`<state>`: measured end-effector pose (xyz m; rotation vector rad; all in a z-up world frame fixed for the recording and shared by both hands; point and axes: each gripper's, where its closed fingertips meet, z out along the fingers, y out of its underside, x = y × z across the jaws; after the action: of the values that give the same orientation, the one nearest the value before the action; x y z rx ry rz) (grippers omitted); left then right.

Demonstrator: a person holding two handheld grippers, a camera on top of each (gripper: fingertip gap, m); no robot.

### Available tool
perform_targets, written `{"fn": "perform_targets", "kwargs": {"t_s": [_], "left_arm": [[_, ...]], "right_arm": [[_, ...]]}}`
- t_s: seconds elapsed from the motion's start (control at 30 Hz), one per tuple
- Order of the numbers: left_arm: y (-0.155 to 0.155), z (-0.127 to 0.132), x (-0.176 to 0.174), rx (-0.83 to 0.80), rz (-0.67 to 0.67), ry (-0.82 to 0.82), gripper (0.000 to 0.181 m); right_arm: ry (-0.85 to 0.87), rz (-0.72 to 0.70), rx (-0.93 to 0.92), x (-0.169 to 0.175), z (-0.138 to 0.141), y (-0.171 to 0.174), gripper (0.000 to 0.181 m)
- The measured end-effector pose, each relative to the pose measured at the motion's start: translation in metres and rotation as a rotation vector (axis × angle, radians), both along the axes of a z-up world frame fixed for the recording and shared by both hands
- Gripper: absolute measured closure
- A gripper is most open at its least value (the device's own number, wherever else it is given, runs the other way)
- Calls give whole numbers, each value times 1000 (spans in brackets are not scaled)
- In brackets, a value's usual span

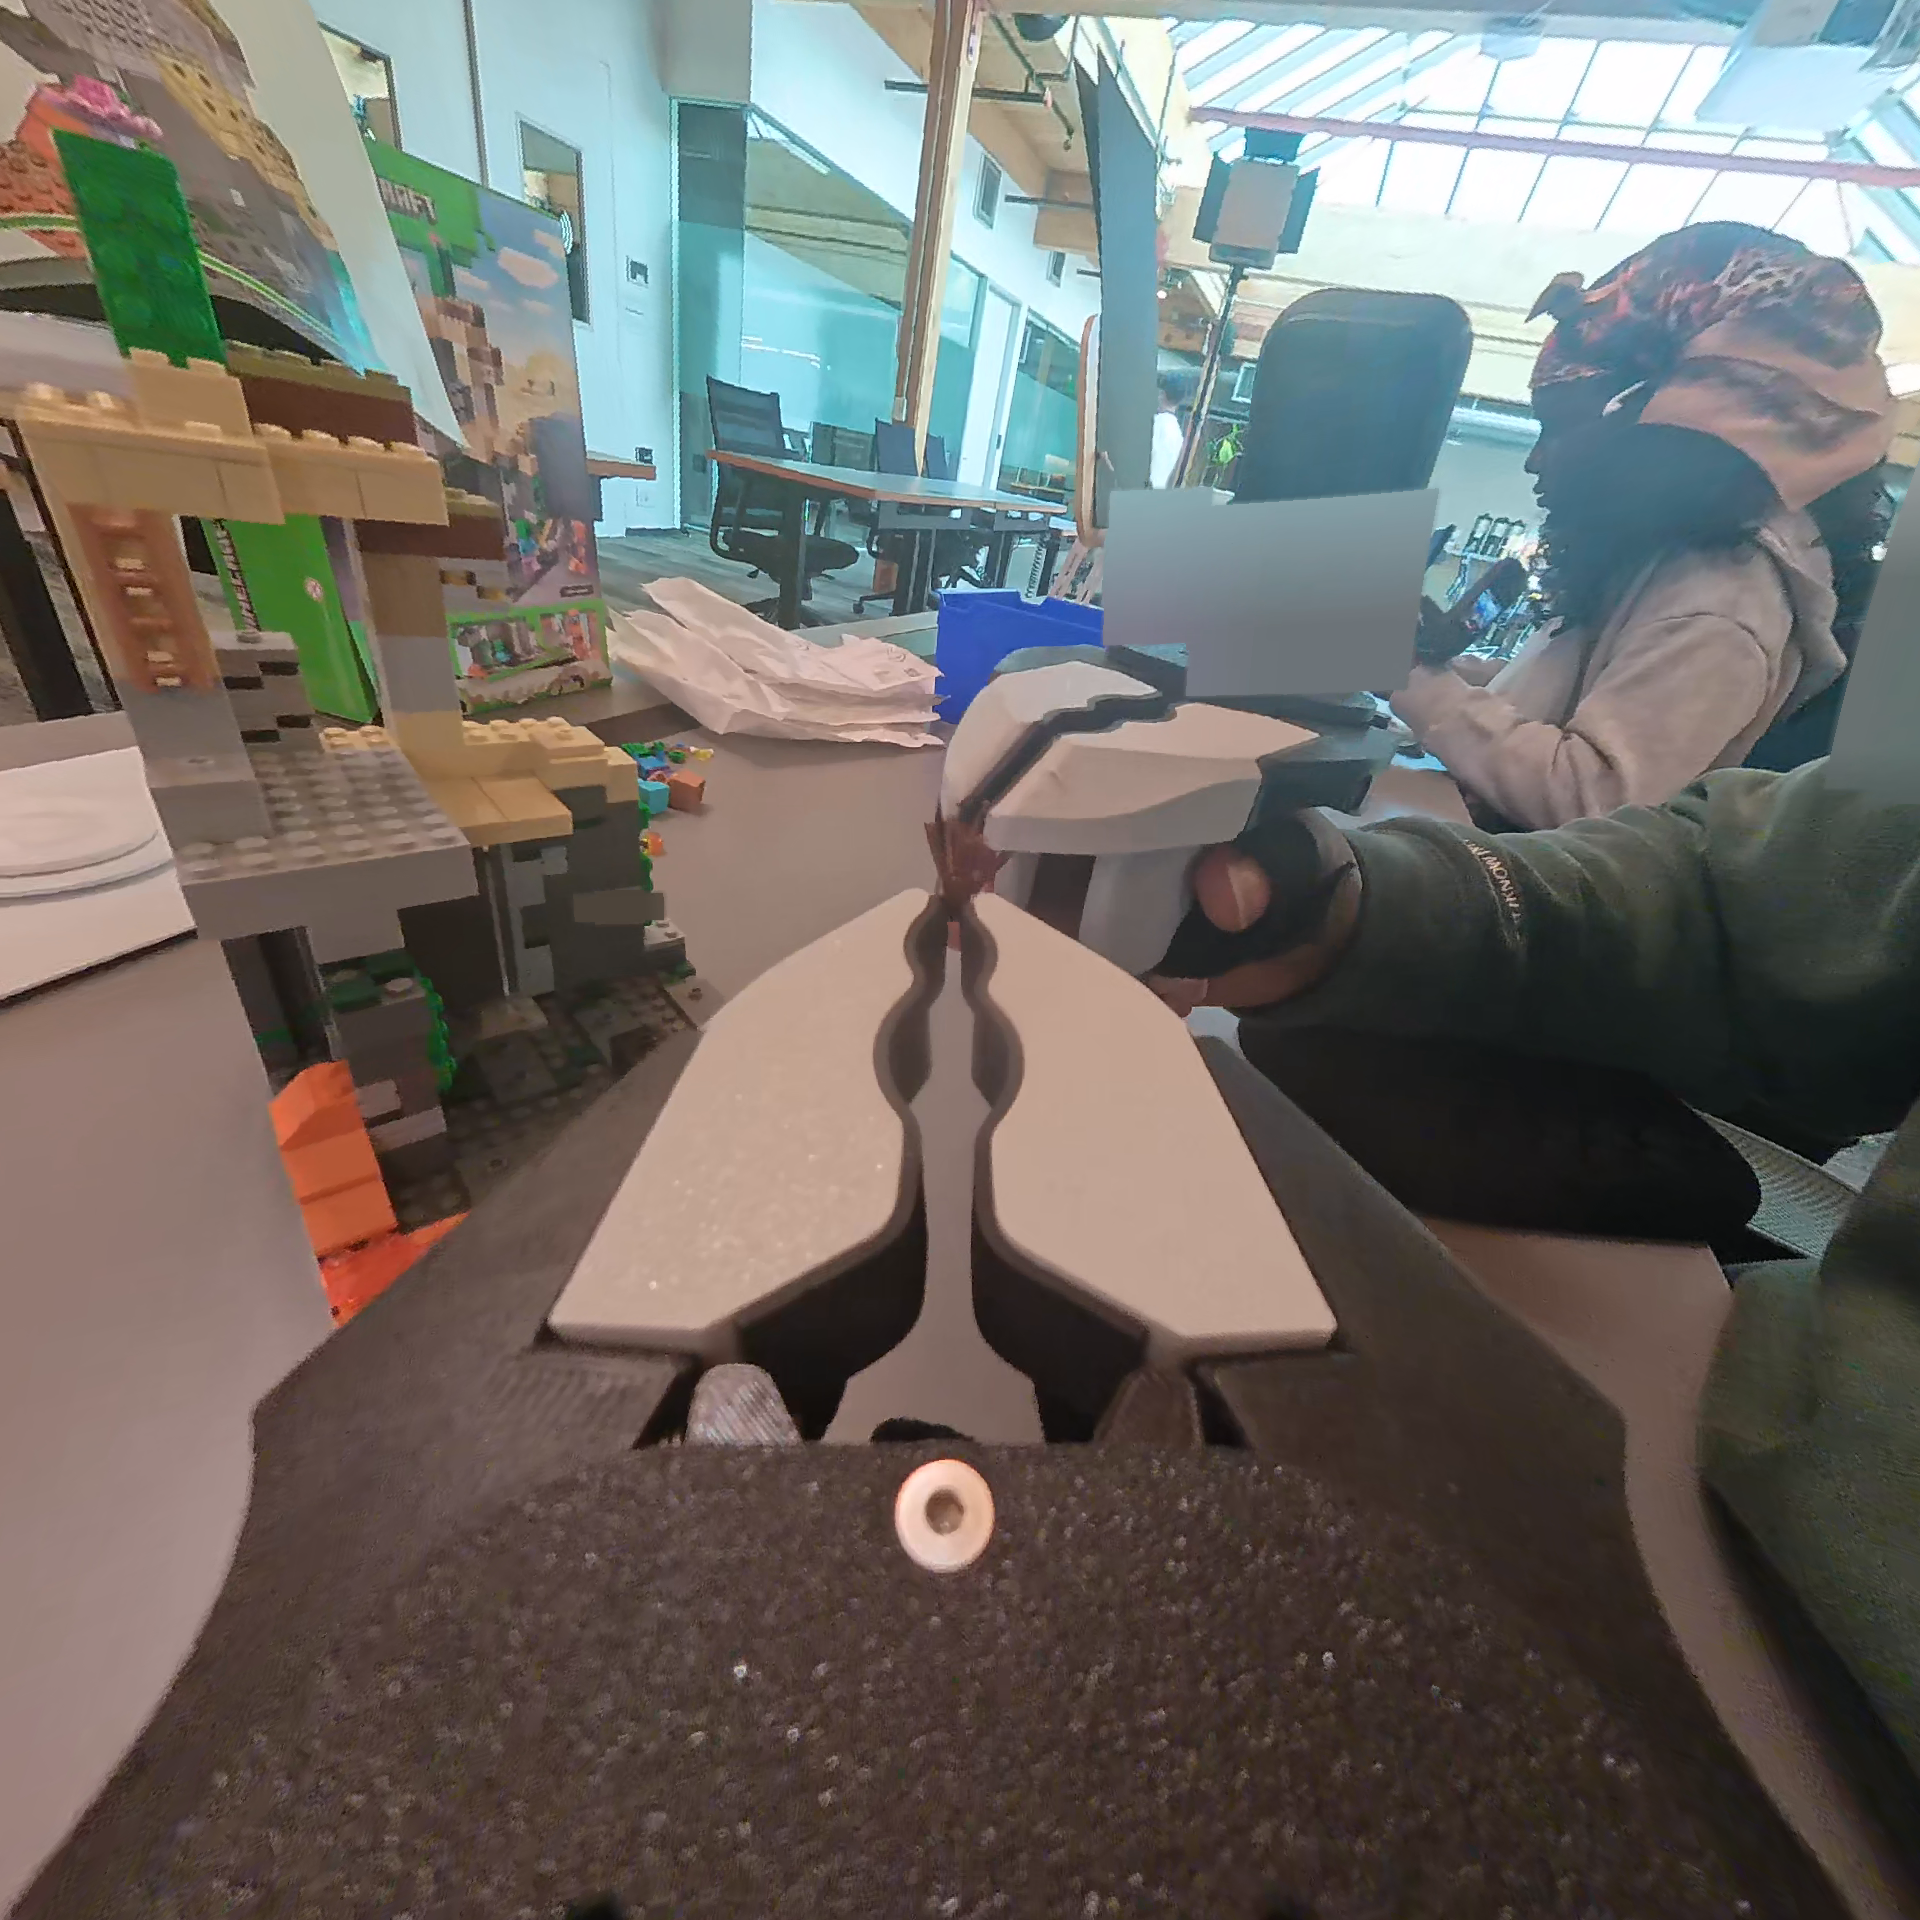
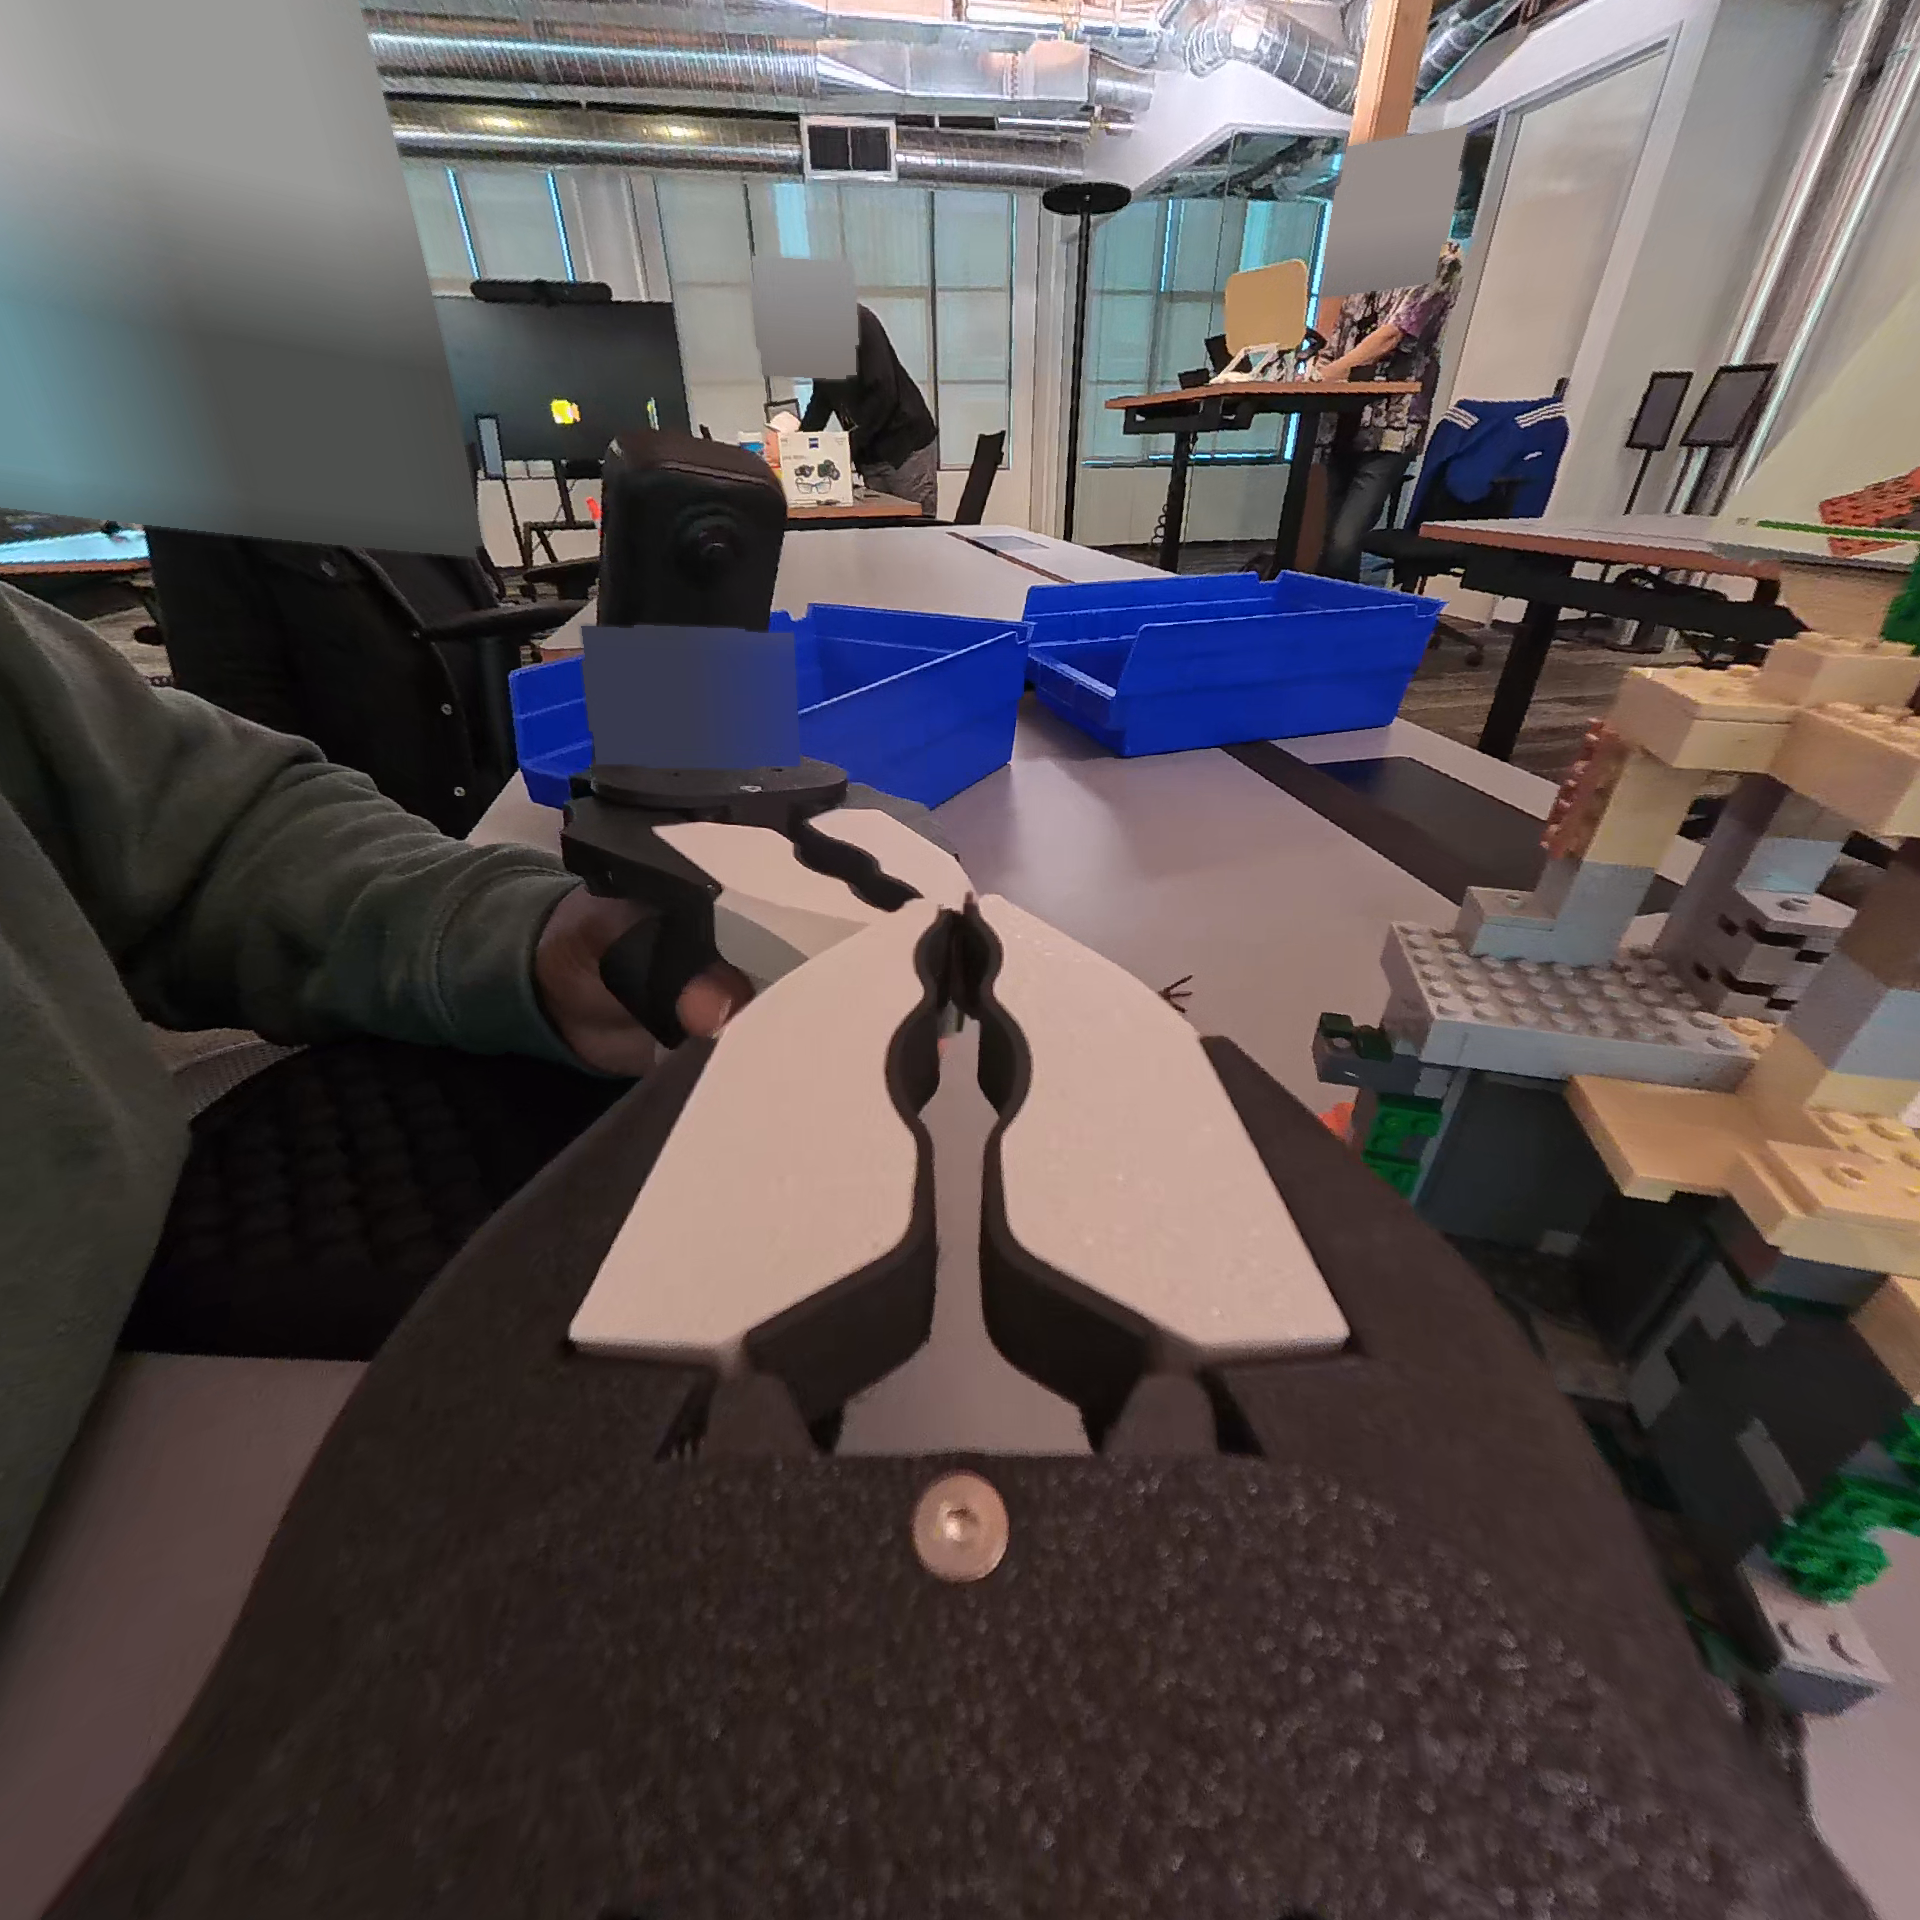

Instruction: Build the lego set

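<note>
Reddish-brown plastic: one small piece (image 1: 961, 873), pinched at the tips of the left gripper (image 1: 951, 920), jaws narrowed almost to contact. Gripped from the opposite side by the right gripper (image 1: 961, 826), jaws likewise nearly closed, tip to tip with the left. Visible in the right wrist view only as a dark sliver between that gripper's own fingers.

Held in the air above the grey table (image 1: 810, 831), apparently for a handover or for re-seating the grip before fitting; not determinable which.

Left of the left gripper, near but apart from it: one partly built lego set (image 1: 343, 831), tan, grey and green tiers on a dark baseplate, kept within reach as the likely destination for the piece. Behind the set: one printed box (image 1: 509, 447), upright.

Ahead of the left gripper, past the held piece: a small scatter of loose bricks (image 1: 665, 769), too small to count, and one stack of white bags (image 1: 790, 675).

Ahead of the right gripper, well apart from it: two blue bins (image 2: 904, 717), side by side.

Totals: two grippers, one held piece, one set, one box, two bins.
</note>
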<state>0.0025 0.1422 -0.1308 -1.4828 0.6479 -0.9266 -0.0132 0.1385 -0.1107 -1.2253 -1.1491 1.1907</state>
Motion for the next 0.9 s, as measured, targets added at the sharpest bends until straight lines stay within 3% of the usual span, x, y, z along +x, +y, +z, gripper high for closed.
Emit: {"fn": "perform_targets", "kwargs": {"t_s": [0.73, 0.9], "left_arm": [[3, -1, -4, -7, 14, -10, 179], [12, -2, -17, 2, 67, 7, 179]], "right_arm": [[-44, -17, 13, 4, -4, 7, 179], [-228, -1, 65, 17, -22, 15, 178]]}}
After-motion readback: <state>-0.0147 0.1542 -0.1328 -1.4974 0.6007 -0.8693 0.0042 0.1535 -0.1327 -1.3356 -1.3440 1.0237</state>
